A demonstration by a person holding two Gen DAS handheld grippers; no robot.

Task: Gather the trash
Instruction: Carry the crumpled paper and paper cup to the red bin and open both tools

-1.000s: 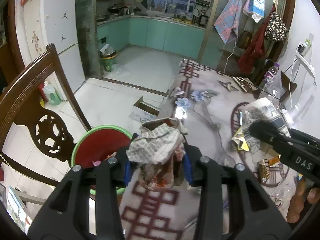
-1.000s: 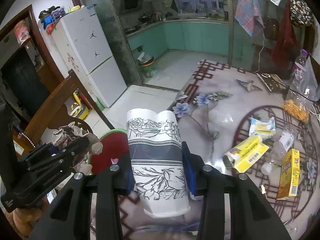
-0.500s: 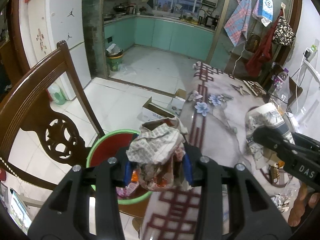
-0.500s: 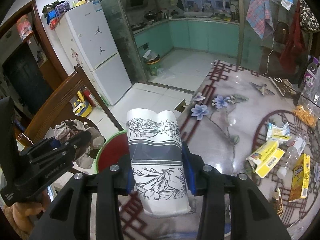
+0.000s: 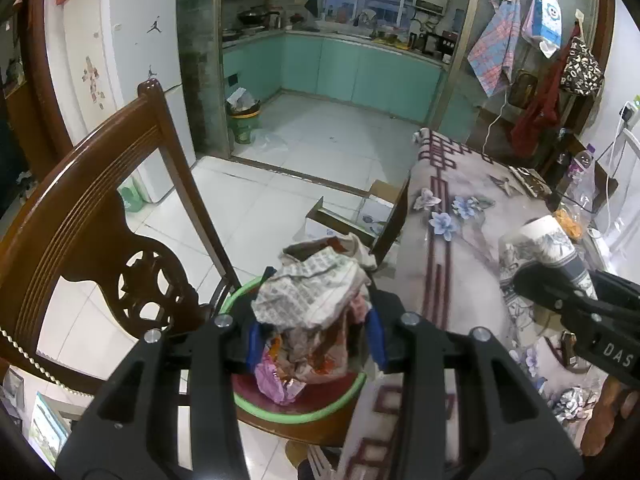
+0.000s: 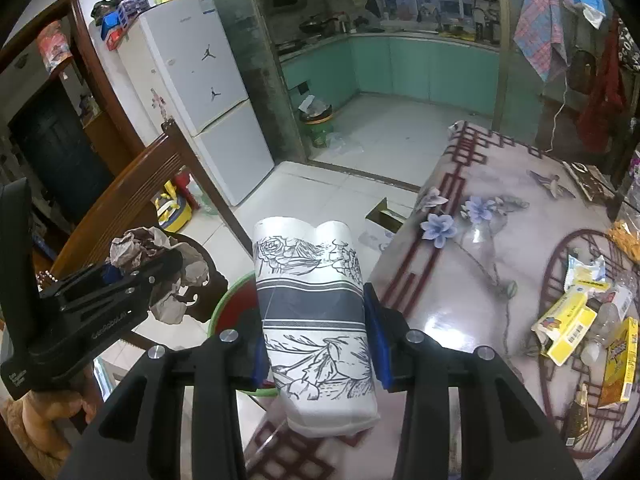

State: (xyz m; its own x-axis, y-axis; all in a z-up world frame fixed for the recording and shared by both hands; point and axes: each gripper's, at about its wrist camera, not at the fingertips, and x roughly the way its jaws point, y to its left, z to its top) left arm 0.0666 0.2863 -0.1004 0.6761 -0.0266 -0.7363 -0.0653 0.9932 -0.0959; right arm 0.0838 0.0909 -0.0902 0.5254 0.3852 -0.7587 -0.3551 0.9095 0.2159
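The step in hand looks to be dropping both loads into the green-rimmed bin [image 5: 304,410] that sits on the wooden chair [image 5: 100,216] beside the table [image 5: 460,272]; to do it well, the left gripper [image 5: 314,332] should part its fingers only once the crumpled paper wad [image 5: 312,292] hangs squarely over the bin's red hollow, since the wad is light and could catch the rim and tumble to the tiled floor; the bin already has pink and orange wrappers [image 5: 280,376] in it, so a low release is best; the right gripper [image 6: 316,338] should wait its turn beside the bin, then bring the printed paper cup [image 6: 312,312] over the opening; the left jaws are narrowed and clamped on the wad, directly above the bin; the right jaws stand moderately apart, pressed on both sides of the dented cup, held above the table's edge nearest the bin; more litter [image 6: 572,320] lies on the table farther from the bin.
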